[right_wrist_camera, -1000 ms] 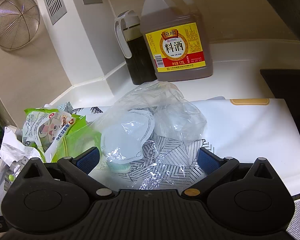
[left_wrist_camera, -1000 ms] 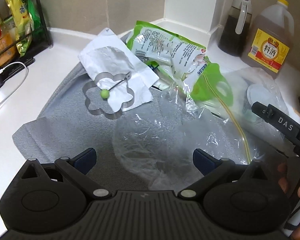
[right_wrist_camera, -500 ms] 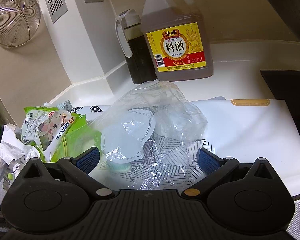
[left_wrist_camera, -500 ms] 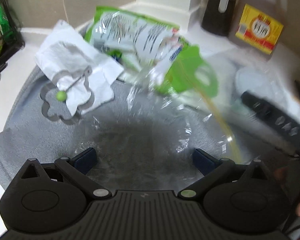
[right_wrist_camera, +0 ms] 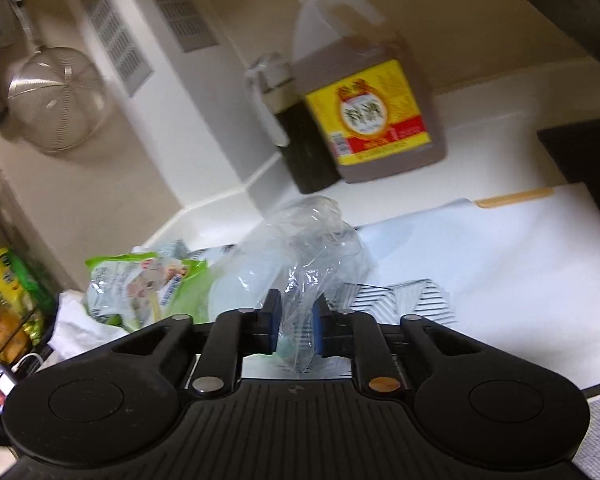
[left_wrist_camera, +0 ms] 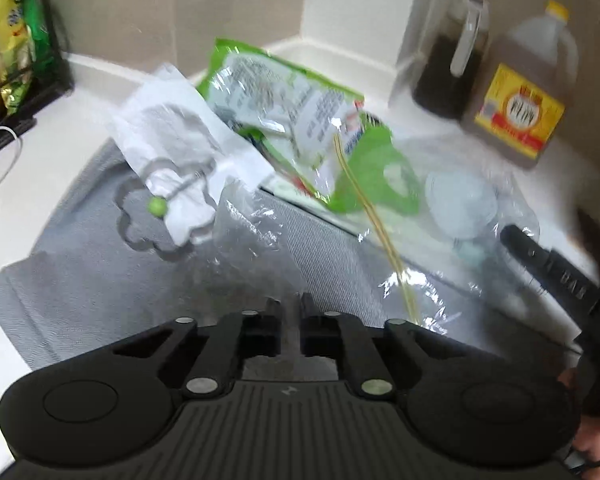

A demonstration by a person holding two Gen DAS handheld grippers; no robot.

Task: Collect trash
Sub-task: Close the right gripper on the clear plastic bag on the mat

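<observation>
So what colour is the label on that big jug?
Yellow with a red band on the big jug, clearest in the right wrist view.

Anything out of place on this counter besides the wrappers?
Yes: a metal flower-shaped mould with a green knob lies on the grey mat, tangled with white paper trash. It looks like a kitchen tool rather than rubbish.

Both views indoor, soft warm light, no hard shadows. Left wrist view: motion blur everywhere, worst toward rear; yellow-label jug [left_wrist_camera: 520, 92] text unreadable, dark bottle [left_wrist_camera: 448, 68] smeared. White glints on clear plastic bag [left_wrist_camera: 260, 240]; white counter [left_wrist_camera: 32, 160] nearly blown out. Right wrist view: similar blur, strainer [right_wrist_camera: 56, 100] and wall vents [right_wrist_camera: 112, 28] soft. White board [right_wrist_camera: 520, 256] bright w/ bluish cast. Fisheye bends edges, corners darken. Gripper bodies up close sharper than bkgd.
</observation>
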